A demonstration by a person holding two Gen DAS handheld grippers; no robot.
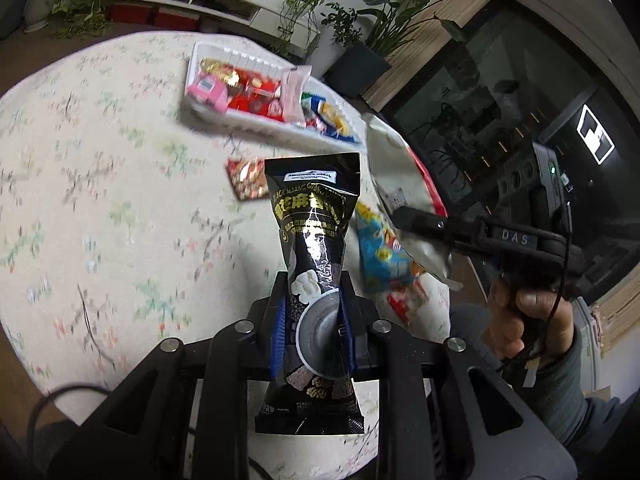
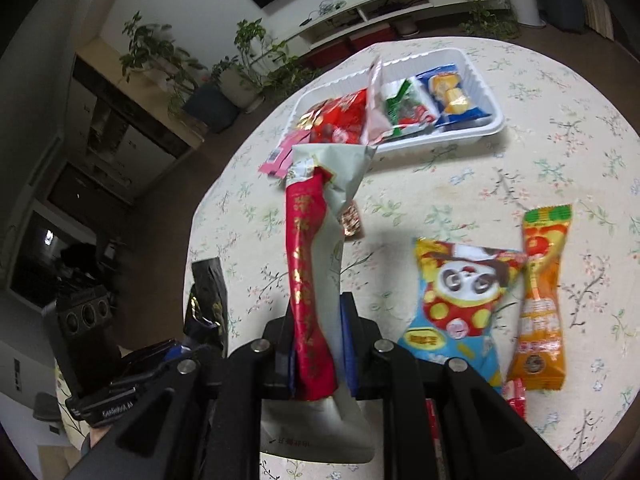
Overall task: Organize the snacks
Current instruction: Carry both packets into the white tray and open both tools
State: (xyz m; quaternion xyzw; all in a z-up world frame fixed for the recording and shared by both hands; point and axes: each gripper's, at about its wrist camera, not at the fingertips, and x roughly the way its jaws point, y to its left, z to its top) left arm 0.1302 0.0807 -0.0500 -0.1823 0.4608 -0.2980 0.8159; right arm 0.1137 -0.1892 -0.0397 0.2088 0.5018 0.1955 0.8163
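Black pouch (image 1: 312, 264) is sitting clamped in the left gripper (image 1: 312, 320), red-and-white packet (image 2: 320, 280) in the right gripper (image 2: 320, 344); both likely need carrying to the far tray (image 2: 476, 136).

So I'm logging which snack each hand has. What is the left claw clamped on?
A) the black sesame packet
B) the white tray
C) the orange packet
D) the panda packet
A: in the left wrist view the left claw is shut on the black sesame packet, which stands up between its blue pads above the table.
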